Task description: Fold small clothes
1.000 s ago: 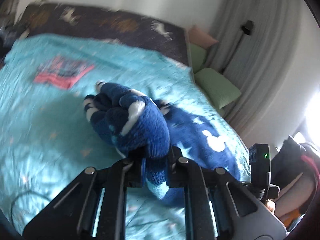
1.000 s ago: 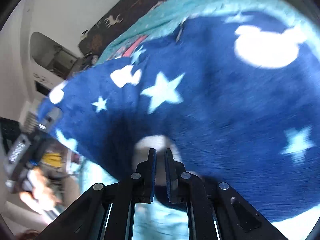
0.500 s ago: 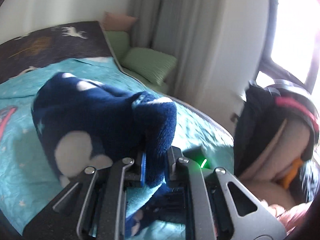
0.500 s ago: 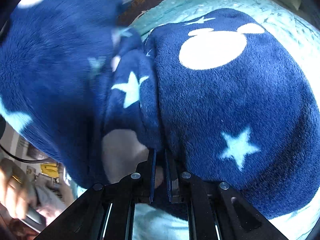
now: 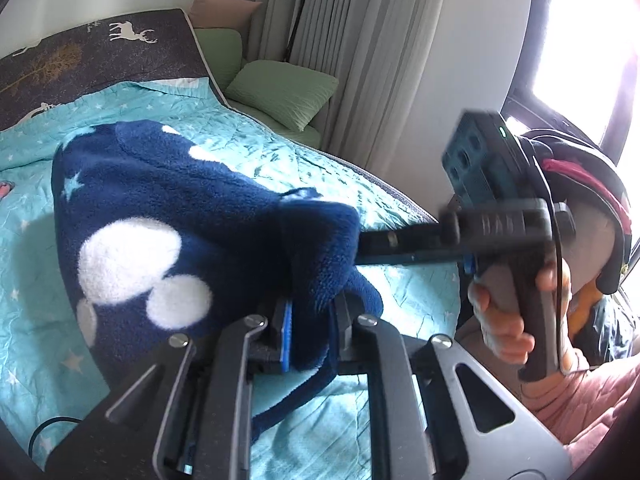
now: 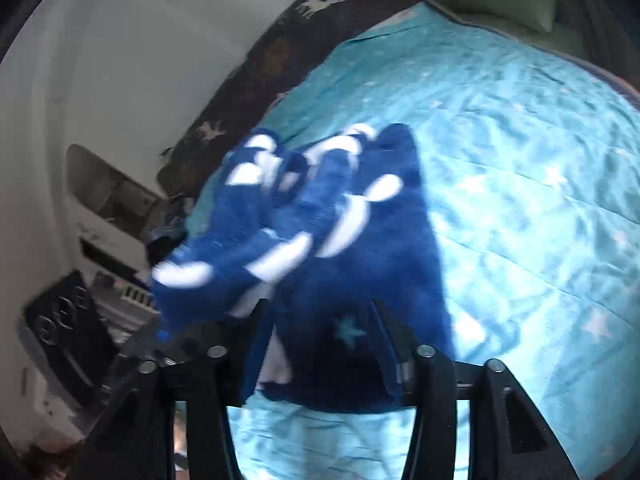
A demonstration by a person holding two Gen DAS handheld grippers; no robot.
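The left gripper is pinching a fold of the blue fleece; its two jaws sit close together with the soft cloth squeezed between them. The blue fleece has white stars and white round-eared shapes on it; it lies in a heap on the teal blanket, which covers the bed. The right gripper is letting go; its jaws are opening, and the blue cloth lies loose in the wide gap between them, with the pads not pressing on it. In the left view the right gripper pokes in from the side, close to the lifted fold; a hand is wrapped round its handle. A green pillow lies beside the bed, near the grey curtain; the right view is blurry.
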